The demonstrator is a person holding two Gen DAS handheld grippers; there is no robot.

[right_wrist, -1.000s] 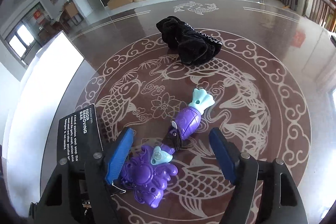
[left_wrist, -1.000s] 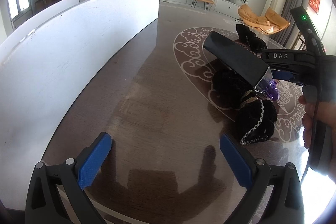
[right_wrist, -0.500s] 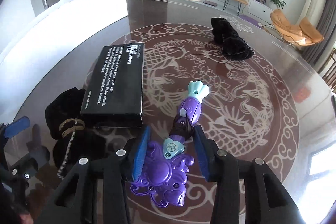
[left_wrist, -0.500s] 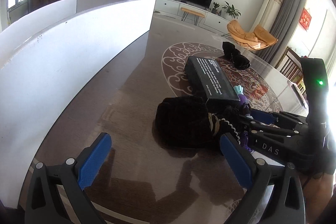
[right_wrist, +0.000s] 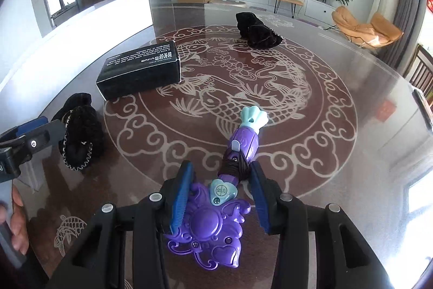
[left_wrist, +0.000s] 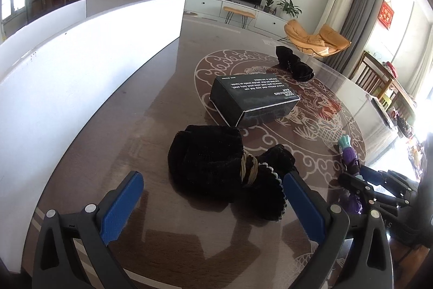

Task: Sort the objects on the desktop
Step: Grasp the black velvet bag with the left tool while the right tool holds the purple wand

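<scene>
Purple toy wand (right_wrist: 216, 210) lies between the right gripper (right_wrist: 220, 197) jaws, long axis running straight ahead, fan tip far forward; jaws have just been closing and look clamped on its neck. Left gripper (left_wrist: 213, 205) gapes empty, black velvet pouch (left_wrist: 216, 161) just ahead between its jaws.

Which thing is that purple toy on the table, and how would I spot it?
Look at the round table with the pale fish pattern, then at its near edge, where the right gripper is. The purple toy lies between its blue pads: a plastic wand with a flower-shaped head and a pale blue shell tip. Its neighbours, the box and two cloth pouches, are all black.
</scene>
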